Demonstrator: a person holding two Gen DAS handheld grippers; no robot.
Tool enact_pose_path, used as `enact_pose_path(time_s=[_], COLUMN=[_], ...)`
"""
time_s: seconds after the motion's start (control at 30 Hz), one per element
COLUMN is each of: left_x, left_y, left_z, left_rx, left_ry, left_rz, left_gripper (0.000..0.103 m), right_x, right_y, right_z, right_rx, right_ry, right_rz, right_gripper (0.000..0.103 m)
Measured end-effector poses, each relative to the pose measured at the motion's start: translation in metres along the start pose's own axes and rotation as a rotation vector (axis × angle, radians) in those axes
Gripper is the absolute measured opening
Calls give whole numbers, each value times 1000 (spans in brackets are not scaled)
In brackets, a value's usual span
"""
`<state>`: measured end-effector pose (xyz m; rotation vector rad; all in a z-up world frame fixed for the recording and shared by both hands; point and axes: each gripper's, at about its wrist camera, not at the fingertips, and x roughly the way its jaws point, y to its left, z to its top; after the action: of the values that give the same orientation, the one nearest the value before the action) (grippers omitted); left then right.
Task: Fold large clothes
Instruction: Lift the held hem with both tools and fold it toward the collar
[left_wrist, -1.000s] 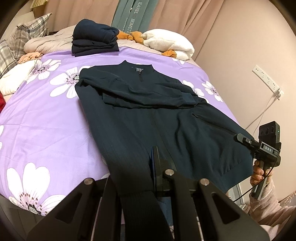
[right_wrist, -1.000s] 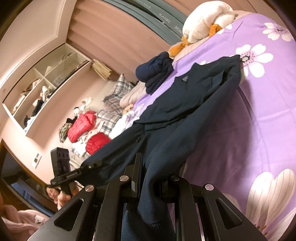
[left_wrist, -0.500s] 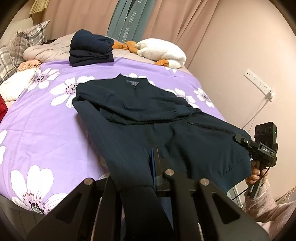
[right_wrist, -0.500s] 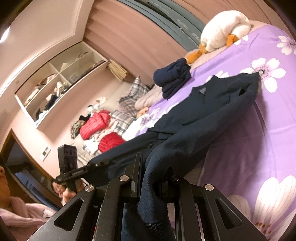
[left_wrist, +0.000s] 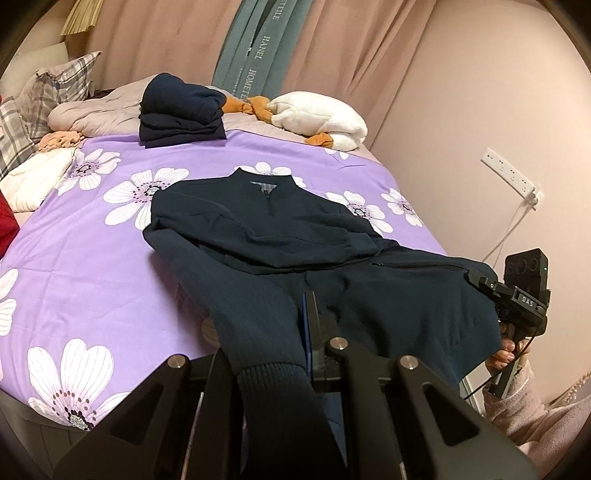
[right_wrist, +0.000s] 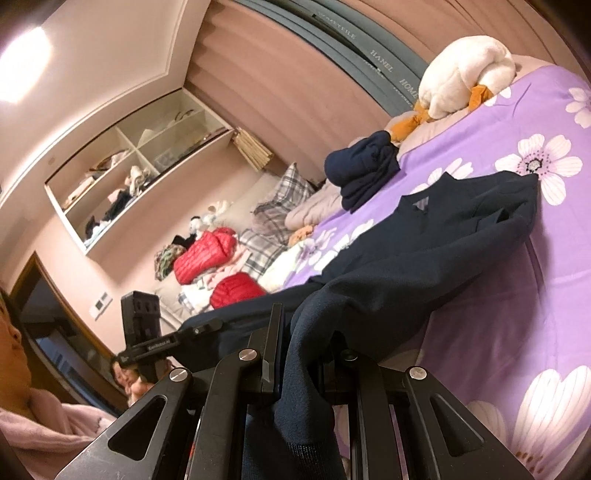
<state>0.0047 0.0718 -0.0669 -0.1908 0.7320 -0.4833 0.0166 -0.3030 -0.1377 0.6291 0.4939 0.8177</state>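
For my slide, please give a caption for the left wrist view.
Left gripper and right gripper, each shut on the navy jacket, over a purple bedsheet.

**A lived-in home bedroom**

A bed (left_wrist: 92, 280) spread with a purple flower-print cover fills the room. Plaid pillows (left_wrist: 55, 88), a white plush toy (left_wrist: 321, 122) and a stack of folded dark clothes (left_wrist: 181, 110) lie at its head. Pink curtains (left_wrist: 166, 37) hang behind, and open wall shelves (right_wrist: 136, 166) hold what look like clothes and oddments.
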Motion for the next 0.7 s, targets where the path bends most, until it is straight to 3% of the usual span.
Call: enact_pose_path(time_s=[0.7], left_x=[19], left_y=[27], left_z=[28], left_rx=[-24], left_ry=[-42], left_rz=[119], left_gripper=[9], right_x=[-1], right_y=[-16], right_z=[22], right_rx=[69], right_ry=[-103], right_rz=[-75], right_gripper=[15])
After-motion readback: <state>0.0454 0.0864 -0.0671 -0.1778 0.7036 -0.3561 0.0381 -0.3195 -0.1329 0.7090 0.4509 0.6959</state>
